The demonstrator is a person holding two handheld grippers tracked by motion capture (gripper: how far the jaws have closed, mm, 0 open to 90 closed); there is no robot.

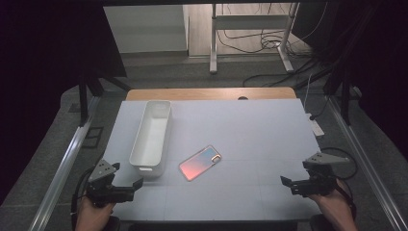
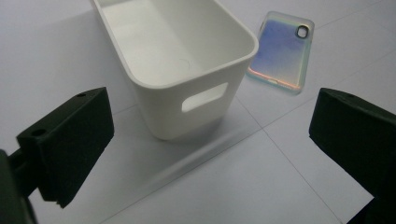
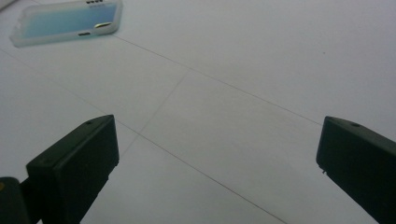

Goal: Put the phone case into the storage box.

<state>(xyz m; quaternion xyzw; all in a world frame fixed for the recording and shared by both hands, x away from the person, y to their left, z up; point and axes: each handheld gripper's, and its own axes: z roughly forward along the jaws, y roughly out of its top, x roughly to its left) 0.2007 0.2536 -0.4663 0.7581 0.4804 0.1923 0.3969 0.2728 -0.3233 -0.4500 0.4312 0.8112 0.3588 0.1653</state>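
- left gripper (image 1: 137, 185): black jaws spread wide, nothing between them; it hovers at the near left corner of the table, aimed at the short end of the bin.
- right gripper (image 1: 287, 183): jaws likewise wide apart and empty; it sits at the near right edge, pointing inward across bare surface.
- each gripper is held by a hand at the table's near edge; left hand (image 1: 91, 214), right hand (image 1: 332, 207).
- long white plastic bin with a slot handle (image 1: 151, 137): stands upright on the left half of the table, lengthways away from the person, empty inside; in the left gripper view its near end wall (image 2: 187, 100) faces the jaws, close but apart from them.
- iridescent pink-blue phone case with a camera cutout (image 1: 200, 162): lies flat on the table, angled, just right of the bin's near end, not touching it; well apart from both grippers.
- pale grey-white tabletop with thin seam lines (image 1: 250, 130): nothing else on it.
- step in hand, as i judge it: the start, before any approach; likely work is getting the case into the bin.
- next move calls for: one gripper dropping low over the case and closing across its narrow width; the case is thin and flat, so a jaw edge must get under or pinch its rim; slipping looks possible.
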